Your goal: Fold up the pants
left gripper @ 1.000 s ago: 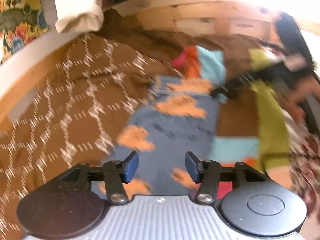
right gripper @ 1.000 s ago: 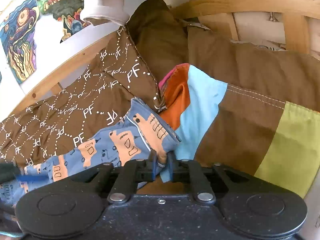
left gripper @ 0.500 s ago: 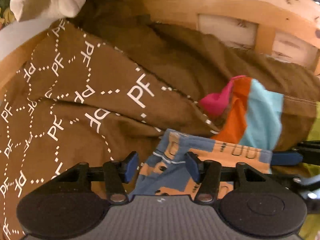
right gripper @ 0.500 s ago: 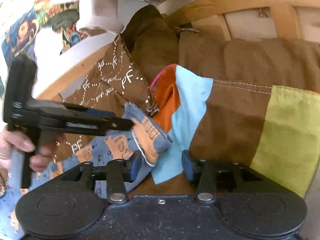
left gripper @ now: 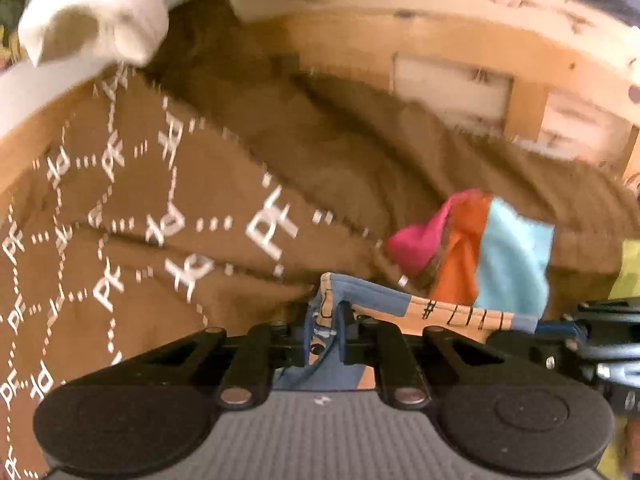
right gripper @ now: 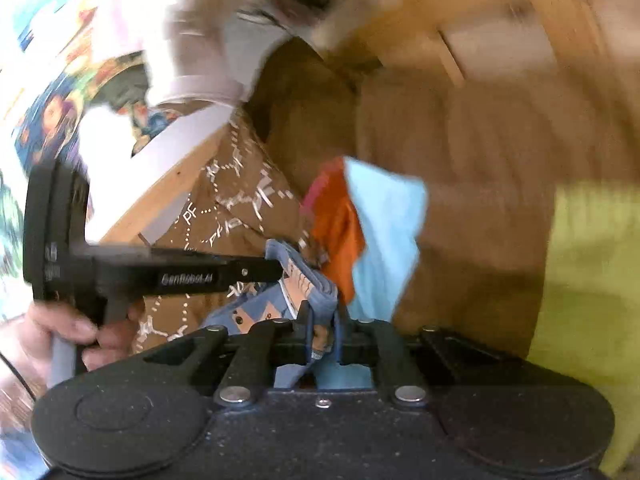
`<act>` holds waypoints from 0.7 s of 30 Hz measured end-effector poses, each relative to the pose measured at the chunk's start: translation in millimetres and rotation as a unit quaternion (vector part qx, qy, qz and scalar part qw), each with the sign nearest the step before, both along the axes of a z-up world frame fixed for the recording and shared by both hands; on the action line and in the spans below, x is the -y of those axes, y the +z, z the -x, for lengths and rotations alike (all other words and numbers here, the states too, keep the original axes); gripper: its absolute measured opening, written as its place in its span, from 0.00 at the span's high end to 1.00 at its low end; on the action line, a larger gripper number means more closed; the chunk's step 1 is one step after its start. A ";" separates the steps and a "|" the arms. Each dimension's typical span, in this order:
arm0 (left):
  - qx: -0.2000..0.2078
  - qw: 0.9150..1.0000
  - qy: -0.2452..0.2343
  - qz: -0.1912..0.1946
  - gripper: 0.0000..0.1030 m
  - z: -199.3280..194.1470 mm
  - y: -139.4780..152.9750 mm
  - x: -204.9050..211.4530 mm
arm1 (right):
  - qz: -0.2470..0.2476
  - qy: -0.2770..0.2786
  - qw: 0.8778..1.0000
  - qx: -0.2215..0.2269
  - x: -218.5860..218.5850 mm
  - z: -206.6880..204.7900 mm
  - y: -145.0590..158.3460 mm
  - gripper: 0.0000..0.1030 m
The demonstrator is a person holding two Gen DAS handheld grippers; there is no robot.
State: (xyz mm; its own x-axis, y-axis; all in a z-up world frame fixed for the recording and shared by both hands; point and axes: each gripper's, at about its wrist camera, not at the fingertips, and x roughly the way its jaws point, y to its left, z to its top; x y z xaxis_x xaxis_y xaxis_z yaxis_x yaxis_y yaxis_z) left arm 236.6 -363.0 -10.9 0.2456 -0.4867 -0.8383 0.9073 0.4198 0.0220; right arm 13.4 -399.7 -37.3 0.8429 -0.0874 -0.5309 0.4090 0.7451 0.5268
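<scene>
The pants (left gripper: 372, 300) are blue with orange cartoon prints and lie bunched on a brown bedspread. In the left wrist view my left gripper (left gripper: 326, 336) has its jaws closing, with a corner of the pants' edge pinched between the pads. My right gripper (left gripper: 536, 326) reaches in from the right onto the same edge. The right wrist view shows the right gripper (right gripper: 322, 332) closing too, with a fold of the pants (right gripper: 256, 312) pressed between its pads. The left gripper (right gripper: 272, 268) enters there from the left, held by a hand (right gripper: 60, 332).
A brown bedspread (left gripper: 160, 240) with white "PF" lettering covers the bed. A patchwork quilt (right gripper: 384, 232) of pink, orange, light blue, brown and lime green lies to the right. A wooden bed frame (left gripper: 440, 40) runs behind. White cloth (left gripper: 92, 20) hangs at upper left.
The left gripper swept over to the pants' end and shut on its corner. The right gripper let go, opened wide, then shut again on the same end.
</scene>
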 end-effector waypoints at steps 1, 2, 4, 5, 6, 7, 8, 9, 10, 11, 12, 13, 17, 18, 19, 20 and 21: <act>0.005 1.000 0.001 0.007 0.88 2.3 3.4 2.2 | 0.018 0.000 1.000 0.006 -3.5 2.2 5.6 0.91; 0.007 1.000 0.001 0.014 0.91 3.7 5.2 4.9 | 0.034 -0.001 0.999 0.007 -6.0 3.6 8.6 0.91; 0.017 1.000 0.000 0.008 0.90 6.5 1.9 12.4 | 0.045 0.002 0.999 -0.010 -6.4 -0.3 5.2 0.91; 0.026 1.000 -0.004 -0.003 0.90 8.4 -3.9 16.0 | 0.037 -0.001 0.999 -0.023 -4.5 -3.8 0.0 0.91; 0.030 0.999 -0.007 -0.009 0.89 10.3 -10.5 17.1 | 0.030 -0.002 0.999 -0.032 -2.5 -6.2 -4.3 0.91; 0.039 0.999 -0.008 -0.012 0.84 12.8 -16.1 16.3 | 0.026 -0.001 0.999 -0.043 -0.9 -8.9 -8.8 0.90; 0.046 0.999 -0.007 -0.012 0.78 14.2 -18.6 14.2 | 0.027 -0.001 0.998 -0.052 -0.2 -10.8 -12.6 0.89; 0.052 0.999 -0.002 -0.009 0.74 13.9 -19.0 12.7 | 0.029 -0.003 0.998 -0.057 0.1 -11.4 -14.9 0.88; 0.059 0.998 0.006 -0.004 0.62 14.0 -16.0 5.0 | 0.032 -0.001 0.998 -0.058 0.2 -11.8 -15.7 0.87; 0.064 0.998 0.015 -0.002 0.52 12.7 -12.6 -0.5 | 0.037 0.001 0.998 -0.059 -0.4 -11.4 -15.6 0.85; 0.068 0.997 0.022 0.002 0.50 10.8 -8.2 -6.0 | 0.045 0.002 0.997 -0.059 -2.1 -10.1 -13.9 0.83; 0.076 0.997 0.030 0.007 0.48 9.9 -2.5 -12.6 | 0.056 0.004 0.997 -0.058 -4.4 -9.4 -11.2 0.77; 0.126 0.985 0.115 0.033 0.37 23.4 29.6 -57.8 | 0.137 0.017 0.989 -0.053 -21.7 -8.6 2.2 0.44; 0.138 0.980 0.140 0.036 0.34 31.6 35.3 -72.5 | 0.164 0.021 0.985 -0.047 -27.4 -8.2 6.7 0.37; 0.150 0.974 0.169 0.036 0.33 42.8 39.4 -91.4 | 0.191 0.025 0.980 -0.039 -33.8 -8.0 10.9 0.27; 0.154 0.969 0.190 0.036 0.33 54.3 41.4 -112.3 | 0.216 0.029 0.975 -0.034 -39.6 -8.0 14.2 0.23; 0.152 0.966 0.206 0.032 0.33 66.3 40.3 -132.8 | 0.237 0.038 0.970 -0.031 -44.5 -9.0 16.0 0.23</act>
